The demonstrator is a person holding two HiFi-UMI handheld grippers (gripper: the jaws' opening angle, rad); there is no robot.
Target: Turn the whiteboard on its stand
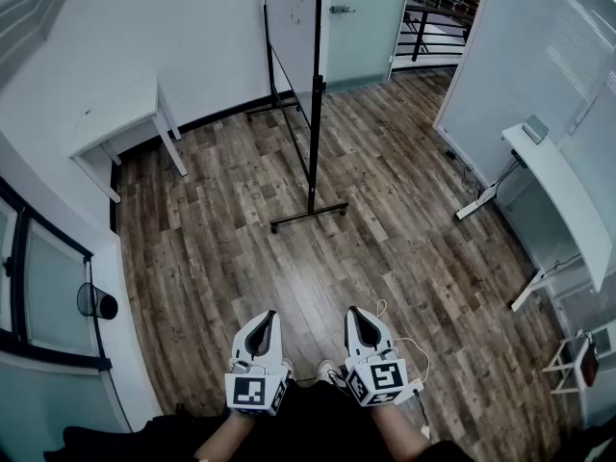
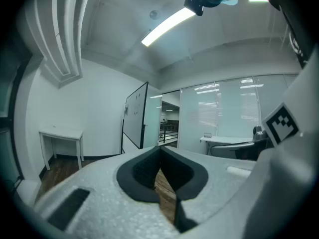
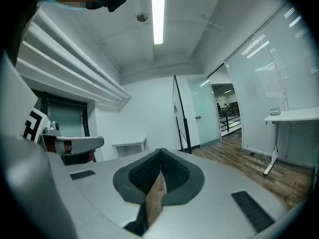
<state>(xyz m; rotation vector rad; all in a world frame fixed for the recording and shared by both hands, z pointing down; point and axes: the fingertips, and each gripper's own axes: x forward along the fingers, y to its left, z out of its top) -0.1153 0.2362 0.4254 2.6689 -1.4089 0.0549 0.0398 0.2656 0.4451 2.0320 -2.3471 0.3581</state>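
The whiteboard [image 1: 294, 27] stands edge-on, well ahead across the floor [image 1: 404, 239], roughly midway between the left hand-held gripper [image 1: 264, 321] and right hand-held gripper [image 1: 355, 318], both closed and empty.

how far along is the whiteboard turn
Done: nothing visible. In hand: nothing; the left gripper and right gripper are shut and empty. Left: cross the wooden floor to the whiteboard and turn it on its stand.

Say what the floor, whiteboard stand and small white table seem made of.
Floor: wood or wood-look laminate, matt; grain and plank seams show. Stand: probably black-painted metal; thin straight tubes. Table: white, smooth, perhaps laminate or painted wood; unclear.
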